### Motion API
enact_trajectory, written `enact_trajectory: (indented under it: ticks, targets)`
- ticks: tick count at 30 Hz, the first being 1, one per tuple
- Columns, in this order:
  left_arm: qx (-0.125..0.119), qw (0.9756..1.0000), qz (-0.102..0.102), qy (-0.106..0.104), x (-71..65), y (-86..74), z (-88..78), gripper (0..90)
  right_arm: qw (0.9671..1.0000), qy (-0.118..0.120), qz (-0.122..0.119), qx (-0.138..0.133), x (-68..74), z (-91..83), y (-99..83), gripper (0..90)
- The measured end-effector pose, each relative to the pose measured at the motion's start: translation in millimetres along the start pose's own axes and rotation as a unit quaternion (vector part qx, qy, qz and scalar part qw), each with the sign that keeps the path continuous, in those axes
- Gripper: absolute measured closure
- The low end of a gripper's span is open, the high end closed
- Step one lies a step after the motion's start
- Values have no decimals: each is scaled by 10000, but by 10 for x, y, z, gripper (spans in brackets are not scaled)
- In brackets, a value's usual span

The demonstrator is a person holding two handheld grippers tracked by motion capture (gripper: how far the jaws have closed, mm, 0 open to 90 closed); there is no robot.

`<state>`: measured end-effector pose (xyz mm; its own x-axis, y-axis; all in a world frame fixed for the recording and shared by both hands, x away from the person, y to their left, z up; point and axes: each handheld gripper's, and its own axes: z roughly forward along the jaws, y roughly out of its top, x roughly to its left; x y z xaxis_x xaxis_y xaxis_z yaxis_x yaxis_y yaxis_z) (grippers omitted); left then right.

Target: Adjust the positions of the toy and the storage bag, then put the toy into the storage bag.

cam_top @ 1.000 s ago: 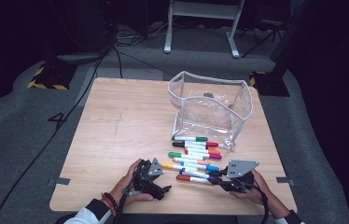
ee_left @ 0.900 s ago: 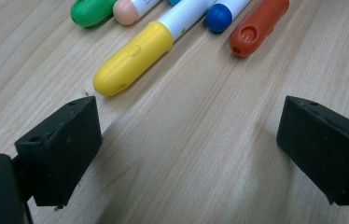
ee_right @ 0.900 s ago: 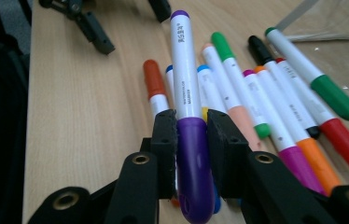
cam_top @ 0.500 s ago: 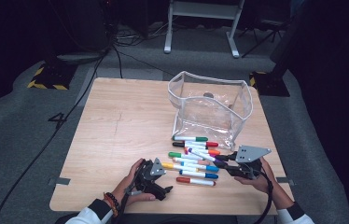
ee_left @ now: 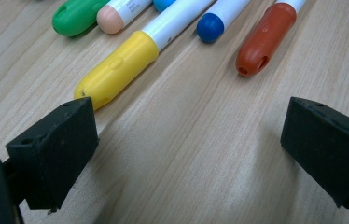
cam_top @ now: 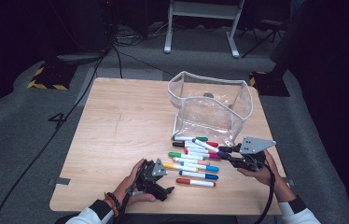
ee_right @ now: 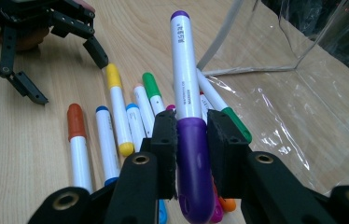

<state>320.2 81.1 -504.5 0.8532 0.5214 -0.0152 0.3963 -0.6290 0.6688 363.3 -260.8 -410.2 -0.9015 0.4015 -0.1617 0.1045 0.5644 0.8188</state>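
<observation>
I have the right gripper (ee_right: 186,140) clamped on the purple marker (ee_right: 186,107), lifted near the table's right edge by the empty pouch (cam_top: 210,105); left gripper (ee_left: 186,154) jaws apart, remaining markers (cam_top: 193,163) unpacked.

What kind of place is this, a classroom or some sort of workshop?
Probably a recording studio or lab rather than a classroom. A lone light wooden table stands on grey carpet with black cables trailing across it, black-and-yellow hazard tape marks the floor, and dark drapes surround everything.
</observation>
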Motion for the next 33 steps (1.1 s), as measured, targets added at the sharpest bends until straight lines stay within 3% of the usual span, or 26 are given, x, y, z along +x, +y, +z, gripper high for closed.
enact_trajectory:
  ticks: [15, 27, 33]
  targets:
    - [-14, 9998, 145, -167, 82, -31, -26, 42, 9996, -94, -245, -132, -80, -165, 270, 737]
    - [-28, 9997, 154, -181, 103, -45, -37, 42, 9982, -220, -458, -318, -251, -370, 598, 737]
    - [-20, 9997, 149, -173, 102, -49, -42, 42, 9968, -445, -539, -399, -409, -495, 813, 737]
